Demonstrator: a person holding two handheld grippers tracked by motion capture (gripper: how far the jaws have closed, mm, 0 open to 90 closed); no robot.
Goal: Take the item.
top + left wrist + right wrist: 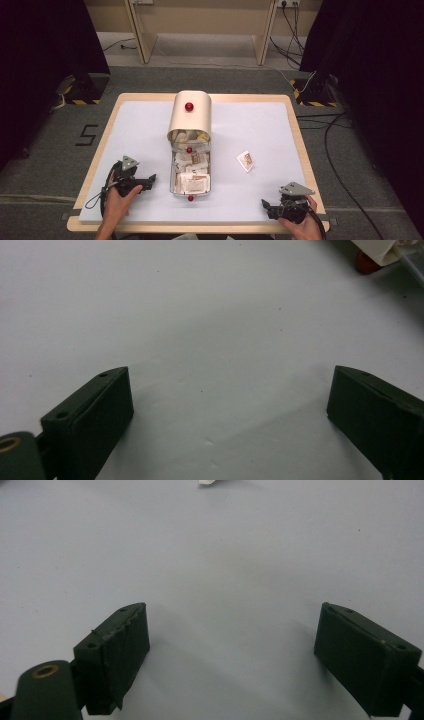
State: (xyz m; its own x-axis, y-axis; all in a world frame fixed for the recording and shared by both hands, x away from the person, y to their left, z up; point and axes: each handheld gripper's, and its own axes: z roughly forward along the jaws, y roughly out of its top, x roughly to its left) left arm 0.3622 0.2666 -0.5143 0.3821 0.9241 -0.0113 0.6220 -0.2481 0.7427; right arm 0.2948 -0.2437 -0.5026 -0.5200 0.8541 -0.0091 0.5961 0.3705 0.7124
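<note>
1. High view. A long, narrow metal box (190, 172) sits mid-table on a smooth pale grey-blue mat (250, 120); the mat covers a table with a light wood rim (295, 125). The box's curved cream lid (189, 116) is rolled up at the far end and carries a round red knob (189, 106). A second red knob (190, 198) sits at the near end of the box.
2. Inside the box lie flat paper sachets (192, 181), white with brown print, packed loosely. One more sachet (245, 160), a small rectangle, lies alone on the mat to the right of the box, apart from it.
3. The left gripper (149, 179), black and held in a hand, rests at near left, its tips just beside the box's left wall. The right gripper (265, 204) rests at near right, well apart from the box and from the lone sachet.
4. Left gripper view. Two blocky matt black jaws stand wide apart over bare mat, nothing between them. At top right, a red knob (366, 263) and a corner of the box (385, 251).
5. Right gripper view. Jaws equally wide apart, empty; the left pad's edge looks slightly frayed. A white scrap of the lone sachet (209, 482) shows at the far top edge.
</note>
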